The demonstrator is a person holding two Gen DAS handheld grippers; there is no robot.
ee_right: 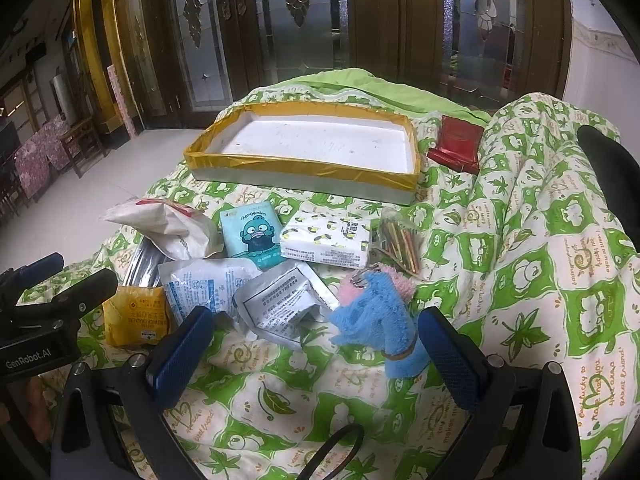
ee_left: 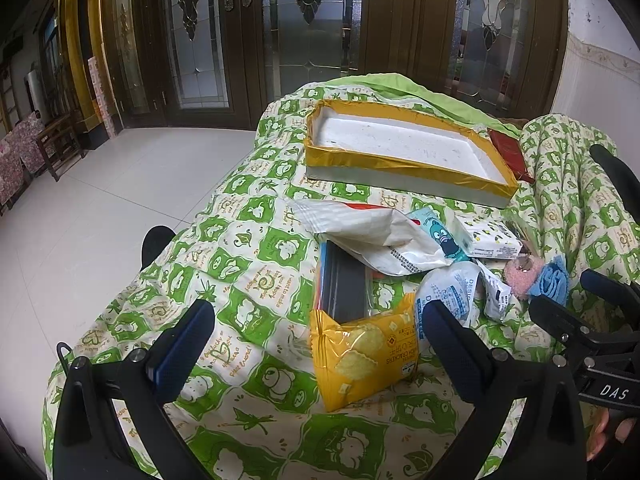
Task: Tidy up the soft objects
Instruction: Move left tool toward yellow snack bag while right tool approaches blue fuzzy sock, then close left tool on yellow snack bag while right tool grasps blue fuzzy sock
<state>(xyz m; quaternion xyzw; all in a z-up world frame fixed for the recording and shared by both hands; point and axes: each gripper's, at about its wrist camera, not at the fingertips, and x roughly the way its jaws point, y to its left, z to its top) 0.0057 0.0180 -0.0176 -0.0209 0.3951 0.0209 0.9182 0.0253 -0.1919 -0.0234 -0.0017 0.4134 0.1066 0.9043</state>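
Blue plush toy point(ee_right: 376, 320) between spread jaws

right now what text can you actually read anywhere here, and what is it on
"DAS": right gripper body, seen from the left wrist
"GenRobot.AI": left gripper body, seen from the right wrist
"SANDWICH CRACKERS", upside down: yellow snack packet
"I want to make you happy" and "sweet friend": green quilt
Cursive name on the teal tissue pack, and small print on the white pouches: too small to read
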